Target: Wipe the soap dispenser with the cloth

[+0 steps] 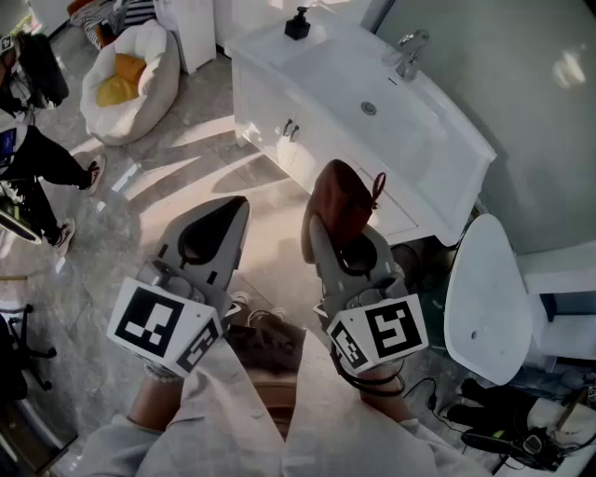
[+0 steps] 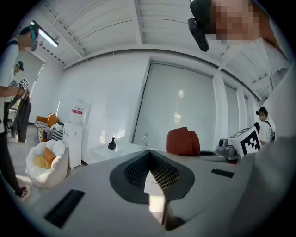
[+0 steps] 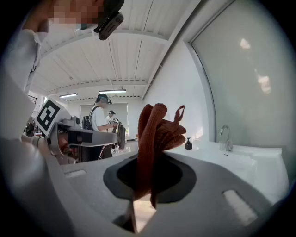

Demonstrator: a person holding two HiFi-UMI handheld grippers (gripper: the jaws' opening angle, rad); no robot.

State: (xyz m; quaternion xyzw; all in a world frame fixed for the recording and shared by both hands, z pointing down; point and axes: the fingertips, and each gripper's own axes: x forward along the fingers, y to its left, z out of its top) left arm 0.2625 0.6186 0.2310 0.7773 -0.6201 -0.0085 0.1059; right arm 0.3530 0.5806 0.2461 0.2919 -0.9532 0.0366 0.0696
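Jaws of the left gripper [image 2: 149, 157]: shut tip to tip, nothing between them. Jaws of the right gripper [image 3: 144, 162]: clamped on a rust-brown cloth [image 3: 155, 132]. The cloth stands up out of the jaws in bunched folds, with a small loop at its top.

Head view:
- Both grippers are held side by side above the grey stone floor [image 1: 186, 168], each marker cube toward the person. The tips point toward a white vanity cabinet [image 1: 270, 112].
- Neither gripper touches the cabinet.
- Pale sleeves [image 1: 233, 410] show at the bottom edge, behind the grippers.

Soap dispenser [image 1: 297, 23]:
- Small and black with a pump top, standing upright.
- It stands on the countertop at the far left corner of the vanity, left of the basin [image 1: 400, 121].
- It is well apart from both grippers and from the cloth.
- The right gripper view shows it just to the right of the cloth's folds, far behind them. The left gripper view shows it small, to the left of the closed jaws.

Surroundings:
- A chrome faucet [image 1: 410, 51] stands at the back of the basin, by the wall.
- A cream beanbag [image 1: 154, 70] with a yellow cushion [image 1: 121, 79] sits on the floor left of the vanity.
- A person [image 1: 42, 154] in dark trousers stands at the left edge.
- More people stand in the background of the right gripper view, too small to detail.
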